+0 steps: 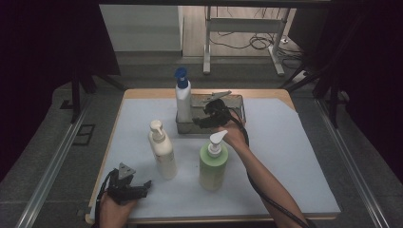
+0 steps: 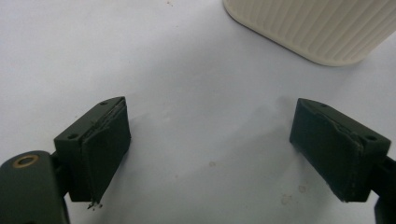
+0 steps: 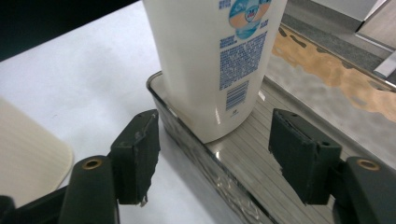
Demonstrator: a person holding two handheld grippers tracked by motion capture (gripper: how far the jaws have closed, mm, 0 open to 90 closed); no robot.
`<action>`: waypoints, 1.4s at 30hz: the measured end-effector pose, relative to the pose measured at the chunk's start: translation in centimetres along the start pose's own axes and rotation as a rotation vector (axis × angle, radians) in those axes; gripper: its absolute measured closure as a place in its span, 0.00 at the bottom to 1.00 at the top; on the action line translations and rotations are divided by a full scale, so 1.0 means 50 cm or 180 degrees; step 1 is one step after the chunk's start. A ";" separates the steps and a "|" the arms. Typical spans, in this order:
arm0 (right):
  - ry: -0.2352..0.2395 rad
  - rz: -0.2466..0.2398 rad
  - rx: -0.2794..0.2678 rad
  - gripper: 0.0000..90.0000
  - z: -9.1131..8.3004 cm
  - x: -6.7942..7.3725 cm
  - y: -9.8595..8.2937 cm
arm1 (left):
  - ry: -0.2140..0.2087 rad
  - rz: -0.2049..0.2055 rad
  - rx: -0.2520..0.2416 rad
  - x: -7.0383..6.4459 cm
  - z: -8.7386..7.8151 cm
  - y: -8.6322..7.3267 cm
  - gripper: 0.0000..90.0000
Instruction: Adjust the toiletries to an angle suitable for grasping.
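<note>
A white bottle with a blue pump (image 1: 183,97) stands upright in the left end of a metal tray (image 1: 235,102) at the back of the mat. My right gripper (image 1: 202,118) hovers over the tray just right of that bottle. In the right gripper view the white bottle (image 3: 215,60) stands just ahead of the right gripper (image 3: 215,126), whose jaws are open and apart from it. A cream pump bottle (image 1: 162,151) and a green pump bottle (image 1: 213,164) stand nearer me. My left gripper (image 1: 144,186) rests low at the front left, open and empty, with the cream bottle's ribbed base (image 2: 317,28) ahead of the left gripper (image 2: 210,126).
The pale mat (image 1: 285,156) covers most of the table and is bare to the right of the green bottle. The tray's rim (image 3: 187,135) runs under my right jaws. A ribbed cream surface (image 3: 28,154) lies at the lower left of the right gripper view. Dark floor and rails flank the table.
</note>
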State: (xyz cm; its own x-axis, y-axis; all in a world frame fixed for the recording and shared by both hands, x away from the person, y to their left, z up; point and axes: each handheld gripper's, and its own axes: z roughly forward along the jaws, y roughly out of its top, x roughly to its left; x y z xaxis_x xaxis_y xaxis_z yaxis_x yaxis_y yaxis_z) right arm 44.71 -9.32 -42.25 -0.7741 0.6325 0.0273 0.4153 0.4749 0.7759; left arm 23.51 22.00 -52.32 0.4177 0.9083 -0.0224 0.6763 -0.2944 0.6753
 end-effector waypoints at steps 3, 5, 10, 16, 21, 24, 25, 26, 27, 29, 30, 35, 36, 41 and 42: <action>0.0027 -0.0002 -0.0009 0.33 -0.017 0.001 -0.003 | 0.0000 0.0000 -0.0001 0.000 0.000 0.000 0.13; 0.0040 -0.0023 -0.0016 0.31 -0.033 0.003 -0.008 | 0.0000 -0.0001 -0.0005 0.000 0.000 0.000 0.13; 0.0060 -0.0047 -0.0073 0.28 -0.055 0.002 -0.017 | 0.0001 0.0005 0.0000 0.000 0.000 0.000 0.13; 0.0025 -0.0036 -0.0126 0.22 -0.090 -0.007 -0.035 | 0.0002 0.0005 -0.0002 0.000 0.000 0.000 0.13; 0.0001 0.0001 -0.0139 0.18 -0.115 -0.017 -0.056 | 0.0007 0.0009 -0.0001 0.000 0.000 0.000 0.13; -0.0029 -0.0016 -0.0122 0.15 -0.128 -0.022 -0.070 | 0.0006 0.0008 -0.0001 0.000 0.000 0.000 0.13; -0.0043 -0.0030 -0.0112 0.15 -0.133 -0.023 -0.075 | 0.0007 0.0008 -0.0001 0.000 0.000 0.000 0.13; -0.0058 -0.0047 -0.0107 0.13 -0.138 -0.025 -0.082 | 0.0007 0.0007 -0.0002 0.000 0.000 0.000 0.14; -0.0062 -0.0051 -0.0118 0.12 -0.141 -0.026 -0.086 | 0.0009 0.0006 -0.0004 0.000 0.000 0.000 0.13; -0.0097 -0.0106 -0.0138 0.05 -0.148 -0.029 -0.097 | 0.0008 0.0008 -0.0001 0.000 0.000 0.000 0.13; -0.0122 -0.0121 -0.0144 0.02 -0.154 -0.031 -0.107 | 0.0009 0.0006 -0.0003 0.000 0.000 0.000 0.13; -0.0088 -0.0055 -0.0139 0.00 -0.170 -0.039 -0.128 | 0.0009 0.0005 -0.0002 0.000 0.000 0.000 0.13; -0.0095 -0.0061 -0.0124 0.00 -0.174 -0.039 -0.133 | 0.0009 0.0005 -0.0003 0.000 0.000 0.000 0.13; -0.0078 -0.0045 -0.0139 0.00 -0.199 -0.039 -0.159 | 0.0010 0.0005 -0.0002 0.000 0.000 0.000 0.13; -0.0058 -0.0022 -0.0147 0.00 -0.205 -0.038 -0.164 | 0.0010 0.0004 -0.0002 0.000 0.000 0.000 0.13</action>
State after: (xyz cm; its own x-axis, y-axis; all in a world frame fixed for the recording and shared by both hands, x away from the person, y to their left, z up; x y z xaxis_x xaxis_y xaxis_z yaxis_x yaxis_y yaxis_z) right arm 37.88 -20.70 -42.20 -0.7679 0.6404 0.0106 0.3870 0.4508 0.8044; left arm 23.50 21.99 -52.32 0.4166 0.9089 -0.0191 0.6753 -0.2953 0.6758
